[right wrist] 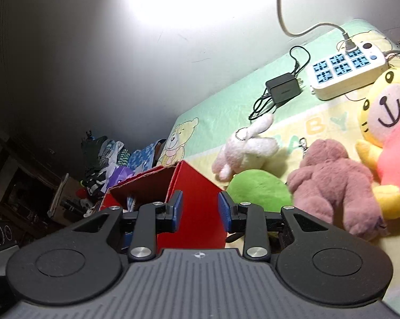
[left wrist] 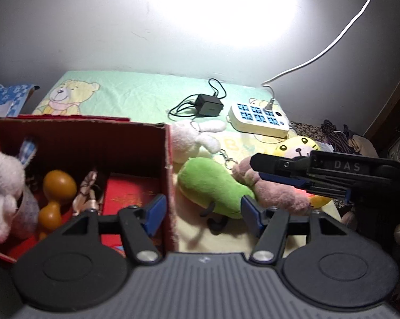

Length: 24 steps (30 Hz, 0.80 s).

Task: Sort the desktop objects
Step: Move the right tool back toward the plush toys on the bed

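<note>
Red cardboard fills the near left of our left wrist view: an open red box (left wrist: 93, 143) standing on a pale green and yellow bear-print cloth (left wrist: 136, 90). Inside it we see a pink-white plush (left wrist: 3, 194), an orange gourd-shaped toy (left wrist: 55, 194) and a small wooden-looking figure (left wrist: 89, 194) beside it.

Our left gripper (left wrist: 200, 212) hangs with its blue-padded fingers (left wrist: 154, 212) spread wide and holding nothing; one finger sits over the box's right wall, the other over the green plush (left wrist: 213, 188) that lies just beside the box. Touching the green plush on its right is a mauve plush bear (left wrist: 274, 194), and behind that a yellow tiger plush (left wrist: 301, 146). A white rabbit plush (left wrist: 194, 135) with a bead chain lies behind the green one, near the box corner.

Our right gripper (right wrist: 200, 210) also has its fingers apart and empty — in its own view they frame the box's red outer wall (right wrist: 197, 212), with the green plush just to the right. From the left view it reaches in across the mauve bear and partly hides the tiger; its side reads "DAS".

Farther back lie a black charger (left wrist: 209, 105) with its coiled cable and a white power strip (left wrist: 258, 119) with one plug in it. The cloth shows "BABY" — legible in the right wrist view.
</note>
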### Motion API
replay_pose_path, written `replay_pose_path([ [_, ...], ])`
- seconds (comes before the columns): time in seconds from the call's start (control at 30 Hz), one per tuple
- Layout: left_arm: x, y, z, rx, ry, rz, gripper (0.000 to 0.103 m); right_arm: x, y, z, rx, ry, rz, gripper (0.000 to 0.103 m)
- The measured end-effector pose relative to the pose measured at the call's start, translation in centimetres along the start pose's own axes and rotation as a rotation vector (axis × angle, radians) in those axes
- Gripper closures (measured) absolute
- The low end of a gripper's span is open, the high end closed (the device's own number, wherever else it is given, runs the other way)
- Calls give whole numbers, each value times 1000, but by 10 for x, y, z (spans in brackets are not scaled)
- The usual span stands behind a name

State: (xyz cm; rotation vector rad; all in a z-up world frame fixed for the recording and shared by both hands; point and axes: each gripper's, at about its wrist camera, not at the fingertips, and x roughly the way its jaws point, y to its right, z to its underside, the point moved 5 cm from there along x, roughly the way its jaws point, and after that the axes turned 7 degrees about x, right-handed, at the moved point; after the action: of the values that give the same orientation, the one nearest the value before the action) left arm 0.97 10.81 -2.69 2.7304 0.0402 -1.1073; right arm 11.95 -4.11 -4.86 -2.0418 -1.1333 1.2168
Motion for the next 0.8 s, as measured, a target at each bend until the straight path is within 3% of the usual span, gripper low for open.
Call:
replay_pose_path([
  [0.3,31,29,-22,13,8,92,39,17,39,-35,105,-10,-9,63],
  [0.6,63,34,-24,11,-36,85,37,58,59,-58,102,-21,31,60],
  [0.8,73,26,-25,11,-61,75,37,84,65,-69,92,-14,37,48],
])
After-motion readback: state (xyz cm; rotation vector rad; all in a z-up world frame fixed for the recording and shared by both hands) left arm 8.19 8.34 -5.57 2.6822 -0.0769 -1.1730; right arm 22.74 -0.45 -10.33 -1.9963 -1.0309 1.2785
